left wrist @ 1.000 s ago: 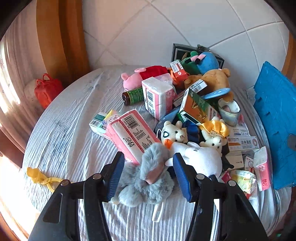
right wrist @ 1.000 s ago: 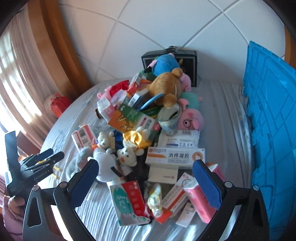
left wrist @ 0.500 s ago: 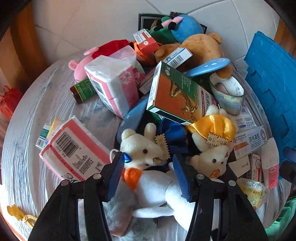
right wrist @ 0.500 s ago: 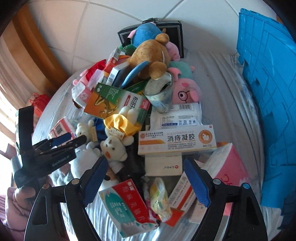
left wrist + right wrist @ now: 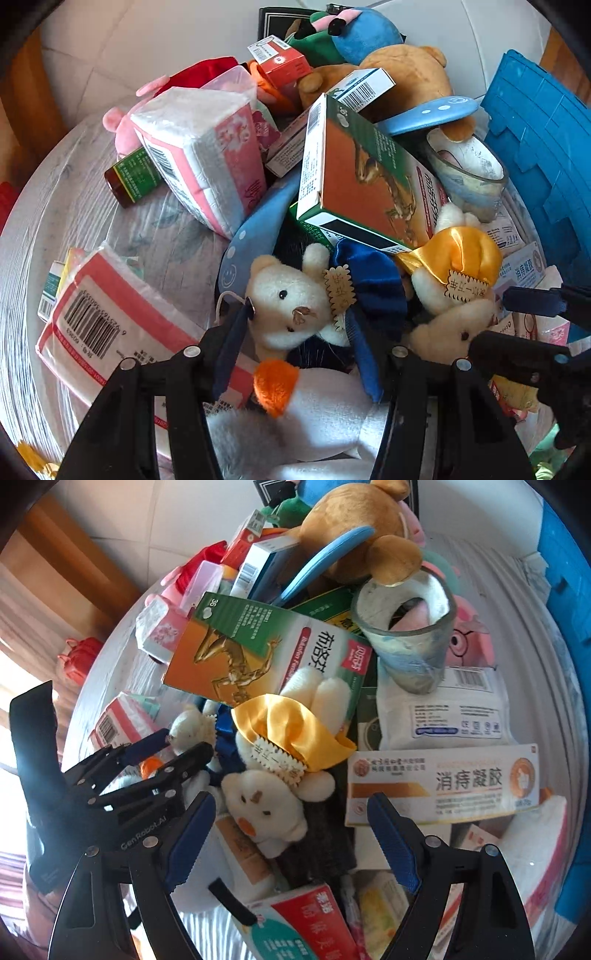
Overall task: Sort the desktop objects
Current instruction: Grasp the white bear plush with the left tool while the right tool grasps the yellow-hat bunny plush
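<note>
Left wrist: fluffy cream plush bear (image 5: 291, 306)

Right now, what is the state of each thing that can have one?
Left tool: open, around the white bear's head.
Right tool: open, over the yellow-scarf bear.
Glass cup: tilted, stuffed with a soft toy.
Green box: closed, propped at a slant.
Brown bottle: lying on its side.
</note>
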The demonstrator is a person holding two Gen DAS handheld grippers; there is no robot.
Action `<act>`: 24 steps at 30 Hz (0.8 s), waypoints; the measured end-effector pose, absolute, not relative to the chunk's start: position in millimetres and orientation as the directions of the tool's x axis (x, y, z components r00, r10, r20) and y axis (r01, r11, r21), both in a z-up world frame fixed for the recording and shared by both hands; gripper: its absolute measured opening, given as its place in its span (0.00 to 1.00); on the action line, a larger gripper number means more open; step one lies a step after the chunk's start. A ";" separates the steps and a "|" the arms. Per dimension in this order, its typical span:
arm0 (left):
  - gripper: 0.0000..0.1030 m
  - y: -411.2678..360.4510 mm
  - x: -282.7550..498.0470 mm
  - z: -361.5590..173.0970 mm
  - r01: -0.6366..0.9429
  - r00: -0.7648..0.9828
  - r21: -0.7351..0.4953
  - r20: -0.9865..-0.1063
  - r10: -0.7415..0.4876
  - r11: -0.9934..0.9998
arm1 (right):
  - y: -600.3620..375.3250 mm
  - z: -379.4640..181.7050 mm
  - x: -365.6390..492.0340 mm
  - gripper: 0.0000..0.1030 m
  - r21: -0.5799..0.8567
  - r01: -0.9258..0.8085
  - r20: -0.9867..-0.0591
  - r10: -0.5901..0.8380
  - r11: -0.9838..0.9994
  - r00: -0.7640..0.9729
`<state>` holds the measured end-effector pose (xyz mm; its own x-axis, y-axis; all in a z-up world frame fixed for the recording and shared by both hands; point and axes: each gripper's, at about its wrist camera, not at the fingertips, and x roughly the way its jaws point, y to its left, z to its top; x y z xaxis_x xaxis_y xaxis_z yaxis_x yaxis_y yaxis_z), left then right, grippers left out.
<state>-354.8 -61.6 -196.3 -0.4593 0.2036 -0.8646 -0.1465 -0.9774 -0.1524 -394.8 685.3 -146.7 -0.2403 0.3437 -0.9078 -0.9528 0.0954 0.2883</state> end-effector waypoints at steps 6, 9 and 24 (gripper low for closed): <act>0.38 -60.4 -358.1 -195.5 -0.152 -0.489 -0.113 -0.855 0.174 -0.982 | 699.3 -145.7 -416.6 0.36 0.123 -0.992 -0.923 0.369 0.025 -0.105; 0.25 -70.0 -354.6 -188.6 -0.129 -0.495 -0.149 -0.847 0.194 -0.980 | 696.1 -146.6 -414.4 0.34 0.168 -0.985 -0.922 0.358 0.025 -0.148; 0.26 -87.5 -342.1 -133.4 -0.145 -0.563 -0.114 -0.807 0.177 -0.983 | 667.3 -110.8 -396.6 0.27 0.200 -0.978 -0.888 0.433 0.060 -0.155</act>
<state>-342.1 -87.5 -133.4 -0.5629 0.1765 -0.8075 -0.1448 -0.9829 -0.1140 -396.6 667.3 -110.8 -0.1554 0.4334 -0.8877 -0.9779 0.0599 0.2004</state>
